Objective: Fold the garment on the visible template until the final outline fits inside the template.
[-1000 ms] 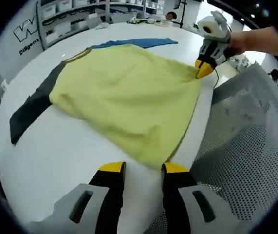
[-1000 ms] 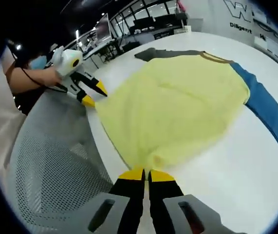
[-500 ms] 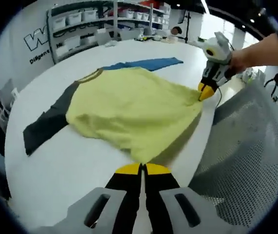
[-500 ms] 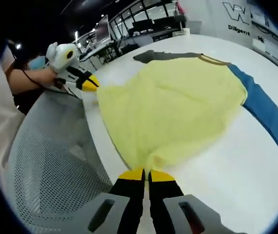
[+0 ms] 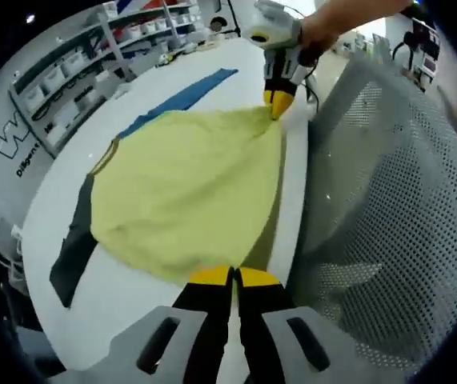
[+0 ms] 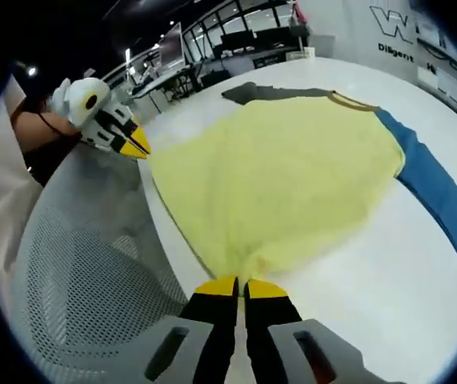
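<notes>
Gripping: left tool and right tool, jaws closed on hem corners of yellow garment.
Location: spread on white surface.
Risk: uneven pulling could skew the fold.

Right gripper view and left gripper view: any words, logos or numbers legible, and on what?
"W": large outlined logo letter, cut off, on the white back wall.
"Dil...": start of a dark word under that logo, rest blurred.
"Dil...": same wall lettering, too blurred to read further.
Yellow garment: no print.
</notes>
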Motion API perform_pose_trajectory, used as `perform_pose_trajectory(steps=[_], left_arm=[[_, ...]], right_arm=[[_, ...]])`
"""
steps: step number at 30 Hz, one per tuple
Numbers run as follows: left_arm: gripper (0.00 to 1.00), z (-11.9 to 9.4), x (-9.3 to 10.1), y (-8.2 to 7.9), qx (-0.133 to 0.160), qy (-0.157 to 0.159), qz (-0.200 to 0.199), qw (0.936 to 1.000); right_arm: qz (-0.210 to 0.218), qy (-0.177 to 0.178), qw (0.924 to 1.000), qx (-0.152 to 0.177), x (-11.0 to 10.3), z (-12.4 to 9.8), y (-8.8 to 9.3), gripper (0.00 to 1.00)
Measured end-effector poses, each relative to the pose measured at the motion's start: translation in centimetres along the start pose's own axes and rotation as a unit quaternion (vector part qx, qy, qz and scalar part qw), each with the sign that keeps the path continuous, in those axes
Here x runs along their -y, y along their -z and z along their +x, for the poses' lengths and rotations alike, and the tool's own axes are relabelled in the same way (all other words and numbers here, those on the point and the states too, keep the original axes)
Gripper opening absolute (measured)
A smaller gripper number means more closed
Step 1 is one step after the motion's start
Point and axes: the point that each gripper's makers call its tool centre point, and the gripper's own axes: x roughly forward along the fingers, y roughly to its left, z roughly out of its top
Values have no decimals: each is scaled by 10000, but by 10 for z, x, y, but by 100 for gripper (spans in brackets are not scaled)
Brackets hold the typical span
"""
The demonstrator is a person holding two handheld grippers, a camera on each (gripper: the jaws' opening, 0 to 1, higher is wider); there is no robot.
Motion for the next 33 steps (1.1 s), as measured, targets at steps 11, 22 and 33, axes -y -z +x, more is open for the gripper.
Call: perform_pose_trajectory(steps=[11,22,33], left_arm=[[27,9,-14,26,26,-113,-685,9976],[2,2,-20,36,-10,-127,-1025,9947],[2,-16,-46,27,297,-665,-1378,9878]], right_arm=[[44,-2,9999,165,2,-12,1,2],[540,37,9981,310,6,-11,12,11],[375,-37,9988,301,-6,4,11,18]])
